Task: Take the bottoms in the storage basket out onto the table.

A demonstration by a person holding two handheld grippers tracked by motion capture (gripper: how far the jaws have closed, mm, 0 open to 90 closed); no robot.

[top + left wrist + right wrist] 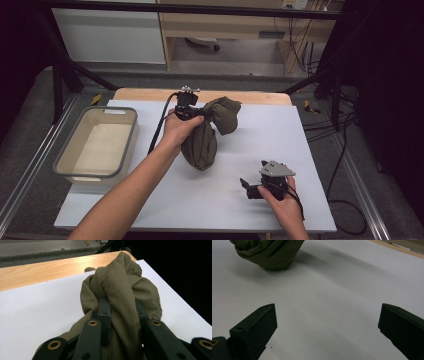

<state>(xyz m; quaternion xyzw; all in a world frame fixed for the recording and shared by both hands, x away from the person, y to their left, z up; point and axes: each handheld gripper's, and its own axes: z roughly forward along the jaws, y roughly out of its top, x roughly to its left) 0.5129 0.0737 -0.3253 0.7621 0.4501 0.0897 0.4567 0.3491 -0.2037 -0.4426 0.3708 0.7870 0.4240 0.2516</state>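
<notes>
White mat [225, 200]: olive cloth [202, 142] in L gripper [200, 114], clamped.

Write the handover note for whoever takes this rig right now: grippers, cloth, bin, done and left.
Left gripper: shut on the olive cloth, holding it bunched and lifted, its lower end hanging just above or on the white mat.
Right gripper: open, holding nothing, low over the mat's near right part.
Bin: at the table's left edge, nothing in it.
Done: cloth gathered and gripped.
Left: probably carry the cloth to the bin, or bring the right gripper in to handle it; the cloth is not yet in the bin.
</notes>
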